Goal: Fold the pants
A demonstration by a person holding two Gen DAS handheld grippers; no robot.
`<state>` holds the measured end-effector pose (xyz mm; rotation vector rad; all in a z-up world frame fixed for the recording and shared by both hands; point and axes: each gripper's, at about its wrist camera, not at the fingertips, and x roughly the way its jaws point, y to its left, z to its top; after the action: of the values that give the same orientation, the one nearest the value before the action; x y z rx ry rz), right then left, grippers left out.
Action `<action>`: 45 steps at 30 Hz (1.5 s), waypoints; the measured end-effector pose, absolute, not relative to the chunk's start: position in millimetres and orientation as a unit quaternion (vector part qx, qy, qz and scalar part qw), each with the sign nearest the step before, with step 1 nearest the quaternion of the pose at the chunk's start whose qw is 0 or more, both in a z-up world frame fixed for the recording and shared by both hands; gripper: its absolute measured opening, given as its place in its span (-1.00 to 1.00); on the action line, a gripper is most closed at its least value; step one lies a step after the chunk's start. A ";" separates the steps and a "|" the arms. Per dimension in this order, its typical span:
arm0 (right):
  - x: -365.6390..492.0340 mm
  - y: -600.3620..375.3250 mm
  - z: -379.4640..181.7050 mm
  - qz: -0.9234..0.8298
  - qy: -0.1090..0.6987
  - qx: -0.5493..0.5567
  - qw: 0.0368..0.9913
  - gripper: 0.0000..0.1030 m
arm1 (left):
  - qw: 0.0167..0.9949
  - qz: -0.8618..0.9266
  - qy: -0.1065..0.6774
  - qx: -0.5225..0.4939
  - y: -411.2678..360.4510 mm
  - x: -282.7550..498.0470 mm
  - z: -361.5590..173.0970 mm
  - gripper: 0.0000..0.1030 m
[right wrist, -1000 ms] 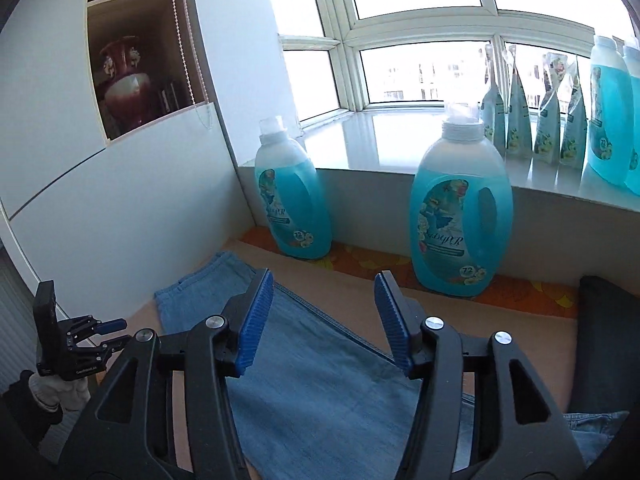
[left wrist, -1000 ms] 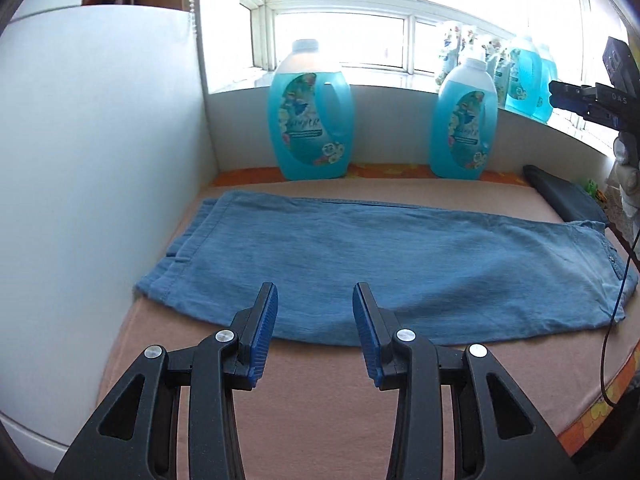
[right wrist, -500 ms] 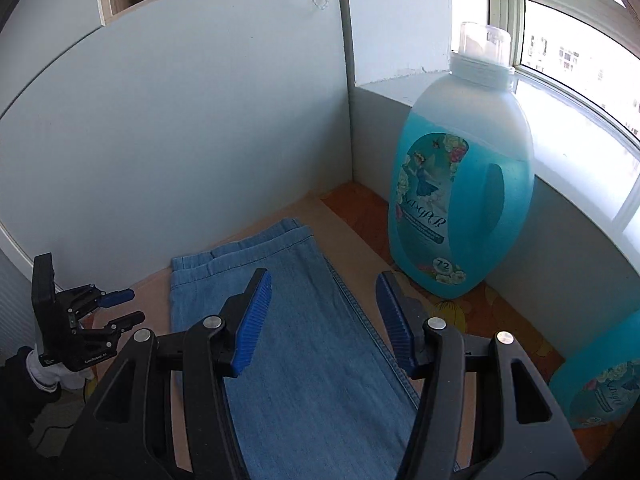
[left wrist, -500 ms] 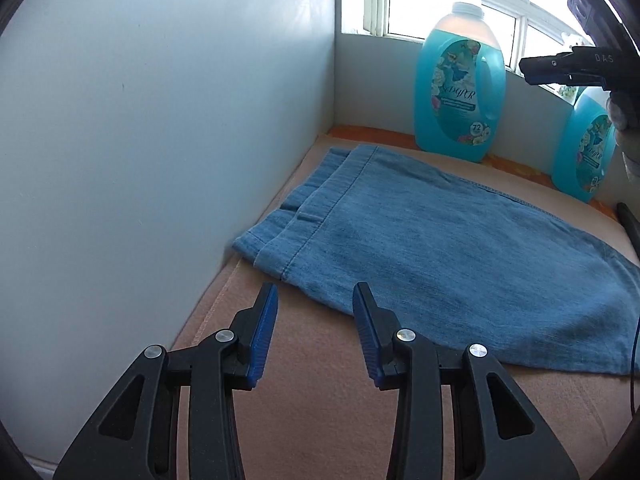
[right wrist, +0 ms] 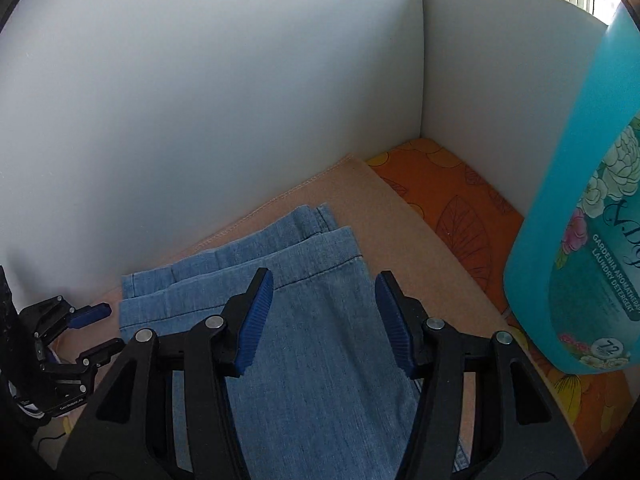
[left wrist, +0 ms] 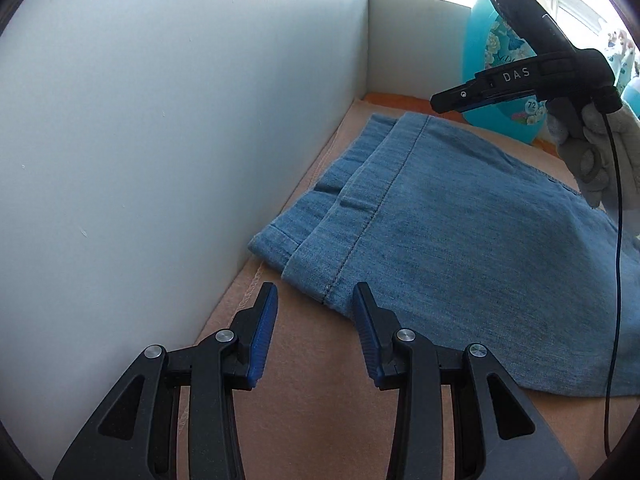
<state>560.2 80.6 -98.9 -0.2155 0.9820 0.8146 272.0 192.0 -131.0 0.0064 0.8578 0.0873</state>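
Note:
Blue denim pants lie flat on a tan cloth, folded lengthwise, with the two leg hems stacked near the white wall. My left gripper is open and empty, just short of the near hem corner. My right gripper is open and empty, hovering over the far hem corner of the pants. The right gripper also shows in the left wrist view, above the far edge of the pants. The left gripper shows in the right wrist view.
A white wall runs close along the left of the pants. A teal detergent bottle stands on an orange patterned cloth right beside my right gripper. A black cable hangs from the right gripper over the pants.
Both grippers have swung left and come closer to the hem end of the pants. Both stayed open. The pants have not moved.

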 end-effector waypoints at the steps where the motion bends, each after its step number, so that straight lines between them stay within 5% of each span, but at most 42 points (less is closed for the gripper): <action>1: 564.1 84.3 -103.8 0.370 0.460 -0.107 0.800 0.09 | 0.909 0.043 0.415 0.003 192.6 272.9 -131.3 -0.27; 7: 578.3 95.9 -123.5 0.363 0.472 -0.120 0.794 0.07 | 0.907 0.041 0.419 0.005 193.9 280.2 -134.4 -0.27; 9: 580.8 99.7 -129.1 0.370 0.478 -0.117 0.787 -0.21 | 0.907 0.039 0.419 0.004 195.2 282.2 -135.9 -0.27; 11: 582.5 101.8 -131.5 0.371 0.474 -0.124 0.789 -0.29 | 0.908 0.036 0.418 0.006 195.1 284.7 -136.1 -0.27; 19: 577.9 93.8 -124.0 0.378 0.455 -0.102 0.800 -0.80 | 0.916 0.032 0.399 0.028 189.1 281.0 -128.9 -0.78; 35: 552.7 111.8 -64.2 0.336 0.356 -0.180 0.853 -0.88 | 0.941 0.028 0.333 0.045 187.0 271.5 -96.4 -0.92; 45: 581.3 135.0 -106.1 0.340 0.390 -0.182 0.836 -0.88 | 0.930 0.045 0.358 0.070 188.1 297.6 -115.8 -0.93</action>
<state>581.3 135.0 -106.1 -0.3849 0.8253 0.7205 297.6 188.1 -115.8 0.1437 0.7330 0.0915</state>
